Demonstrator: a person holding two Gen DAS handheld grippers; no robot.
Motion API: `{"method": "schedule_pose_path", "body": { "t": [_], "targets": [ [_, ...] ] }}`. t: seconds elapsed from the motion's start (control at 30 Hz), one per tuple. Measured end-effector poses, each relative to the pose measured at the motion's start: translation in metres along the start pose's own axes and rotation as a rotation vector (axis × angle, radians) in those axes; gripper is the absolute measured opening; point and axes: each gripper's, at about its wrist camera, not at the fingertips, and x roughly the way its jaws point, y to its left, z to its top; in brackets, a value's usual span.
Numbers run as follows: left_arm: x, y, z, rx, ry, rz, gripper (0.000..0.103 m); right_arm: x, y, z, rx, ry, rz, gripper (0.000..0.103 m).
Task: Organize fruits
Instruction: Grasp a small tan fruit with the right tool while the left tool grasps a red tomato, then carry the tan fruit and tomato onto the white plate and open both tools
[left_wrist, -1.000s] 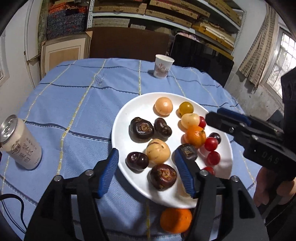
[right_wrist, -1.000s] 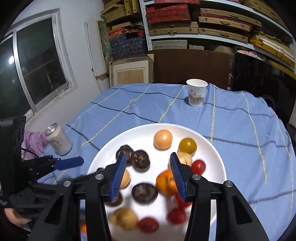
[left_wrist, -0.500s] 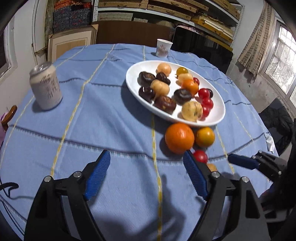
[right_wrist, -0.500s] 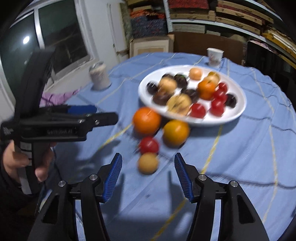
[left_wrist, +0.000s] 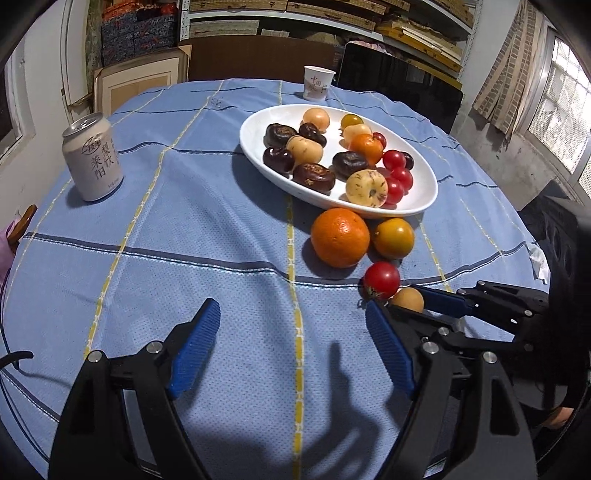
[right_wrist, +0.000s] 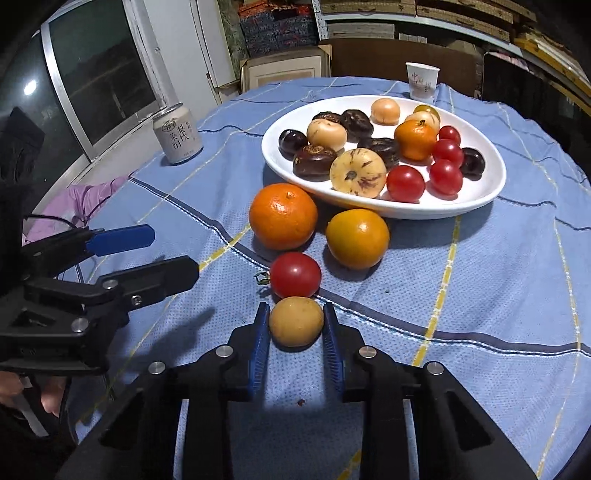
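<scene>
Left wrist view rides low and close over the blue checked tablecloth (left_wrist: 221, 236), tilted down, facing the far shelves. Right wrist view sits nearer the loose fruit, angled the same way. Both catch the white oval plate (left_wrist: 424, 201) (right_wrist: 491, 192), the pale drink can (left_wrist: 94, 158) (right_wrist: 177, 134) and the white paper cup (left_wrist: 317, 83) (right_wrist: 422, 81).

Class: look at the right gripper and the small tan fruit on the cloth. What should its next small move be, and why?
Probably a short straight lift. The right gripper is shut on the small tan fruit, which touches the red tomato; lifting clears it before carrying it to the white plate.
</scene>
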Motion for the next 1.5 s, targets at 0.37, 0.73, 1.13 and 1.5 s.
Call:
{"method": "schedule_pose_path", "body": {
  "t": [0.37, 0.73, 1.13, 1.5],
  "targets": [
    [0.023, -0.056, 0.004, 0.121, 0.014, -0.011, 0.079, -0.042, -0.023, -0.049, 0.022, -0.047, -0.047, 0.029],
    [0.052, -0.077, 0.006, 0.140, 0.045, 0.014, 0.038, -0.042, -0.032, -0.050, 0.065, -0.059, 0.017, 0.029],
    [0.031, -0.075, 0.001, 0.139, -0.019, -0.001, 0.028, -0.046, -0.035, -0.052, 0.086, -0.079, 0.028, 0.029],
    [0.030, -0.067, -0.003, 0.128, -0.005, 0.001, 0.028, -0.039, -0.029, -0.049, 0.057, -0.042, 0.002, 0.031]
  ]
}}
